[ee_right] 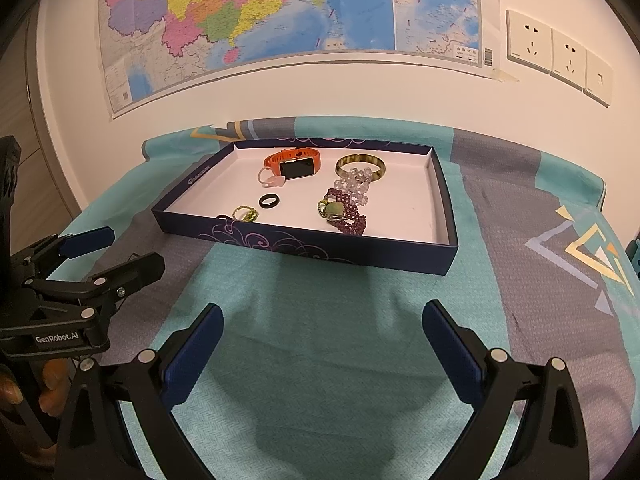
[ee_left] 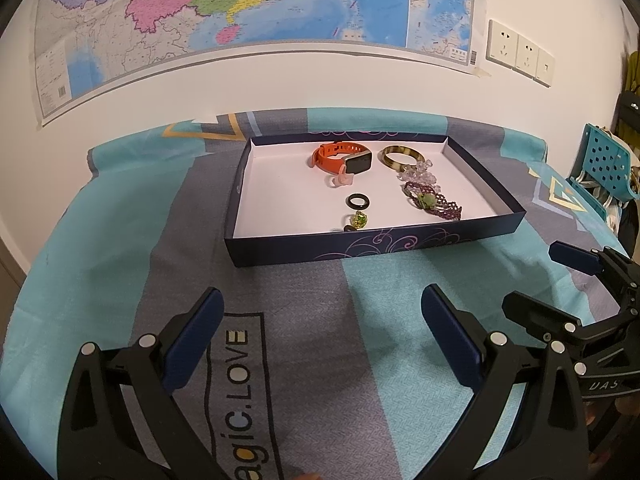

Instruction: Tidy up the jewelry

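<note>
Your jewelry sits in the dark box [ee_left: 360,246] at the back of the desk [ee_left: 120,264] — orange watch [ee_left: 340,156], bangle [ee_left: 400,156], black ring [ee_right: 268,201]. Both tongs low, level, short of the box: left tongs [ee_left: 320,336] and right tongs [ee_right: 322,344] spread wide, holding nothing.

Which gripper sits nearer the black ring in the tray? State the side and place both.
Left, narrowly. The left gripper hovers over the cloth almost straight in front of the black ring; the right gripper hovers equally short of the tray but offset rightward.
</note>
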